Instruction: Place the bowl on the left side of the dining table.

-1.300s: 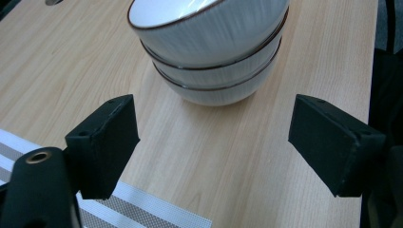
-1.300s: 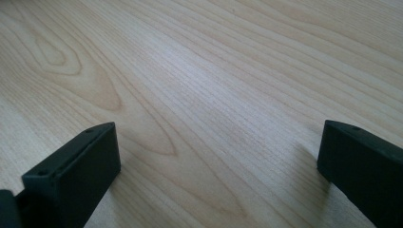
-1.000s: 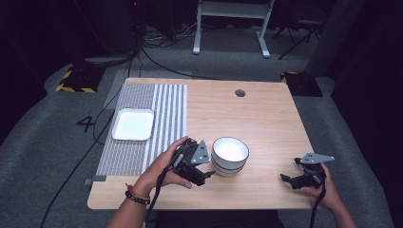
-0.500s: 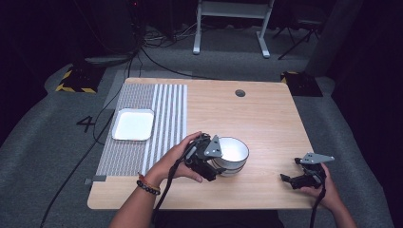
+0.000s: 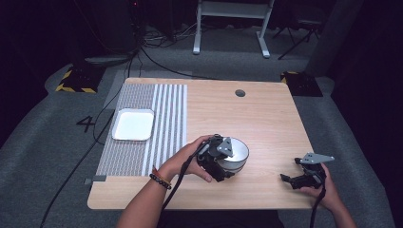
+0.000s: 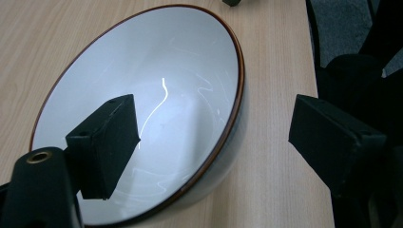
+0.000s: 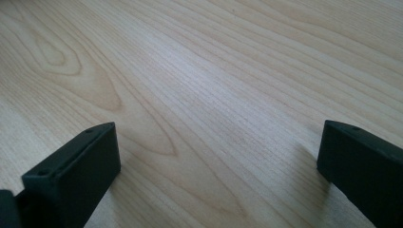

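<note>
A white bowl (image 5: pixel 237 152) with a dark outside and a thin brown rim (image 6: pixel 240 76) stands near the table's front middle. My left gripper (image 5: pixel 219 160) is open and straddles the bowl's near rim: one jaw hangs inside the bowl, the other stands outside over the wood, midway point (image 6: pixel 214 142). Neither jaw visibly presses the wall. My right gripper (image 5: pixel 291 180) rests low at the front right of the table, open, with bare wood between its jaws (image 7: pixel 218 156).
A white square tray (image 5: pixel 133 125) lies on a grey striped mat (image 5: pixel 157 123) at the table's left. A round cable hole (image 5: pixel 240 93) sits near the far edge. Cables and a stand's feet lie on the floor beyond the table (image 5: pixel 266 118).
My left gripper has moved right from beside the bowl until its jaws straddle the bowl's rim. The right gripper has stayed put.
</note>
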A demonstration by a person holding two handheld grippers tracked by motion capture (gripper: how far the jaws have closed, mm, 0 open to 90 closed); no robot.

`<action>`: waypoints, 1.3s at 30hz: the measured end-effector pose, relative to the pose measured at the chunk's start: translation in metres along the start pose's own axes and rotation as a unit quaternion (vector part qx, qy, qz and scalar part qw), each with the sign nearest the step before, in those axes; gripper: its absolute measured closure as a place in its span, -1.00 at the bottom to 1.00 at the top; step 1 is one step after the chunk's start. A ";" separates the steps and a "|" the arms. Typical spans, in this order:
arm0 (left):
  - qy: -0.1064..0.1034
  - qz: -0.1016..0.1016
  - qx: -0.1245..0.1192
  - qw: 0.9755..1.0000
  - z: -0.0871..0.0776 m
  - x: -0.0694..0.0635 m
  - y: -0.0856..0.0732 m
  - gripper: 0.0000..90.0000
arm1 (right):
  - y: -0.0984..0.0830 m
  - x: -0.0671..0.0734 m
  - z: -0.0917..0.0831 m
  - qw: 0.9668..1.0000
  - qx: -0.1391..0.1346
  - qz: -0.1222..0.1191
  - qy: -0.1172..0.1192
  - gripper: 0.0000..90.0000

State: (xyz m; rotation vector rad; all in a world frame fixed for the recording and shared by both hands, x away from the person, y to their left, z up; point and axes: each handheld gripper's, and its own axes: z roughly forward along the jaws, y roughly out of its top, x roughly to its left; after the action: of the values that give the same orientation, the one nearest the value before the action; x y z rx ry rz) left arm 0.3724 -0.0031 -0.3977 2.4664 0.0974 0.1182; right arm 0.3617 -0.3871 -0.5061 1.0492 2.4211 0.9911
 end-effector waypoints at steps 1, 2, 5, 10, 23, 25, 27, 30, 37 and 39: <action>0.000 0.000 0.000 1.000 0.000 0.000 0.000 -0.50 | 0.000 0.000 0.000 1.000 0.000 0.000 0.000 -0.99; 0.005 0.004 0.009 1.000 0.004 0.002 0.001 -0.44 | 0.000 0.000 0.000 1.000 0.000 0.000 0.000 -0.99; -0.003 0.008 0.014 1.000 0.007 0.003 0.001 -0.17 | 0.000 0.000 0.000 1.000 0.000 0.000 0.000 -0.99; -0.067 0.048 0.011 0.997 0.004 0.009 0.003 0.45 | 0.000 0.000 0.000 1.000 0.000 0.000 0.000 -0.99; -0.089 0.079 0.020 0.993 0.005 0.011 0.012 0.79 | 0.000 0.000 0.000 1.000 -0.002 0.001 -0.001 -0.99; -0.073 0.084 0.020 0.994 0.006 0.009 0.012 0.78 | 0.000 0.000 0.000 1.000 -0.001 0.001 -0.001 -0.99; -0.074 0.083 0.020 0.994 0.006 0.009 0.013 0.78 | 0.000 0.000 0.000 1.000 -0.002 0.001 -0.002 -0.99; -0.086 0.077 0.015 0.993 0.005 0.013 0.011 0.79 | 0.000 0.000 0.000 1.000 -0.002 0.001 -0.002 -0.99; -0.086 0.072 0.011 0.994 0.004 0.013 0.012 0.78 | 0.000 0.000 0.000 1.000 -0.002 0.001 -0.001 -0.99; -0.106 0.067 0.000 0.992 0.003 0.016 0.011 0.78 | 0.000 0.000 0.000 1.000 -0.002 0.001 -0.002 -0.99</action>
State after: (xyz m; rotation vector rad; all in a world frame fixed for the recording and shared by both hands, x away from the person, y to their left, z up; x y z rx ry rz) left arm 0.3894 -0.0120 -0.3925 2.4676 -0.1588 -0.0858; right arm 0.3616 -0.3868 -0.5063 1.0516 2.4136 0.9934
